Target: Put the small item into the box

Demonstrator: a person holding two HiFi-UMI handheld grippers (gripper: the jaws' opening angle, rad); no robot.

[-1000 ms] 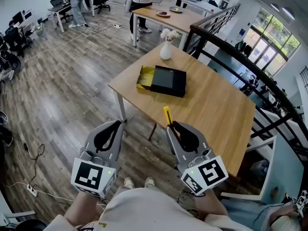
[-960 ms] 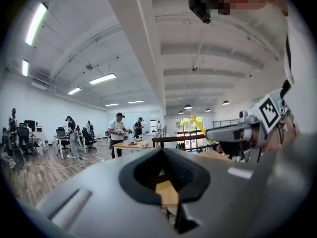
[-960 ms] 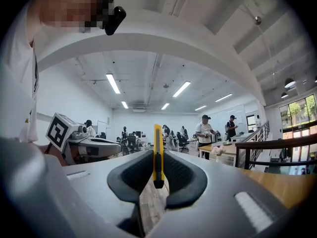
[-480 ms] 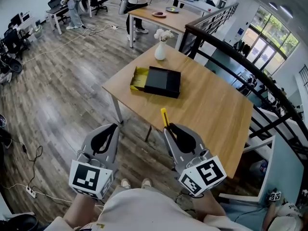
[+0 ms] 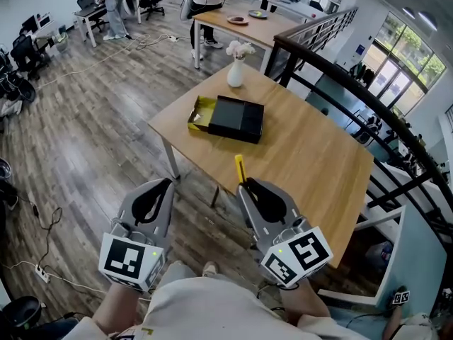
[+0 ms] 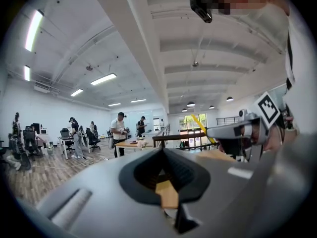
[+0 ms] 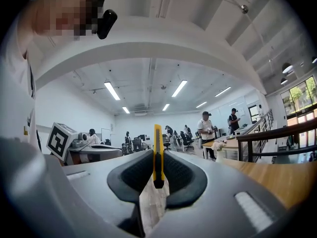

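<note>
A flat black box (image 5: 238,117) with a yellow flap (image 5: 199,112) open at its left end lies on the wooden table (image 5: 311,154), toward the far left corner. My right gripper (image 5: 245,185) is shut on a slim yellow utility knife (image 5: 240,168) that sticks up past the jaws, over the table's near edge and short of the box. The right gripper view shows the knife (image 7: 157,150) upright between the pads. My left gripper (image 5: 167,183) hangs over the floor left of the table, jaws together and holding nothing.
A white vase with flowers (image 5: 236,73) stands at the table's far corner behind the box. A dark railing (image 5: 368,94) runs along the table's far right side. Another table (image 5: 241,23), people and office chairs fill the background; cables (image 5: 42,225) lie on the floor.
The table and box have drifted slightly left in the head view as the camera shifted. Both grippers keep the same pose, the knife still clamped in the right one.
</note>
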